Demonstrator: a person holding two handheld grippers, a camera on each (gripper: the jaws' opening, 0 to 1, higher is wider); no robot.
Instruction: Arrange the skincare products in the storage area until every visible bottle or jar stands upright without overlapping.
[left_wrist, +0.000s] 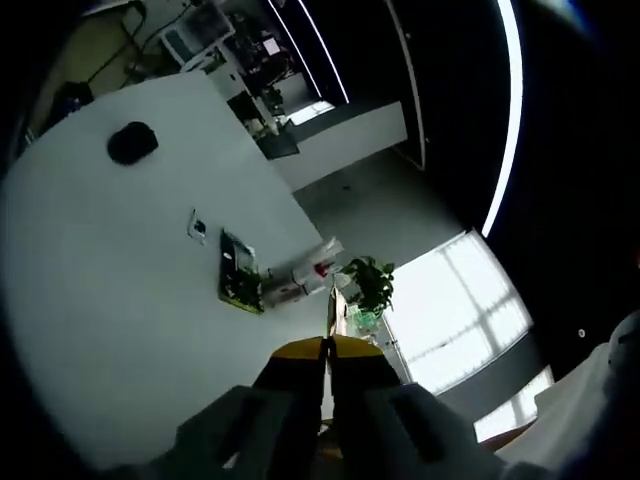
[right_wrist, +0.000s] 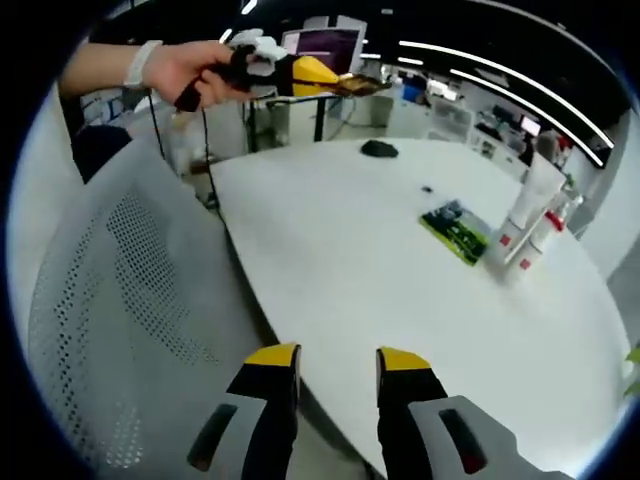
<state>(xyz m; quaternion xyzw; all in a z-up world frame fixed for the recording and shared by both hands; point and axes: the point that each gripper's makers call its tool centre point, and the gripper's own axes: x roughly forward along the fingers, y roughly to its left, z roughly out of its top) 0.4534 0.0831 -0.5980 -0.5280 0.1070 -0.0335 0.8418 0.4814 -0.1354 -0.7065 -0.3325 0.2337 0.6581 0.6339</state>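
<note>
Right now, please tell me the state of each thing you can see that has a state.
left gripper: jaws shut, holding nothing, raised above the table.
right gripper: jaws open, holding nothing.
white tubes: standing upright, close together near the table edge.
green box: lying flat on the table.
black object: resting on the table.

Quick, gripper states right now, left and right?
Left gripper: shut, holding nothing, raised above the white table.
Right gripper: open, empty, at the table's near edge.
</note>
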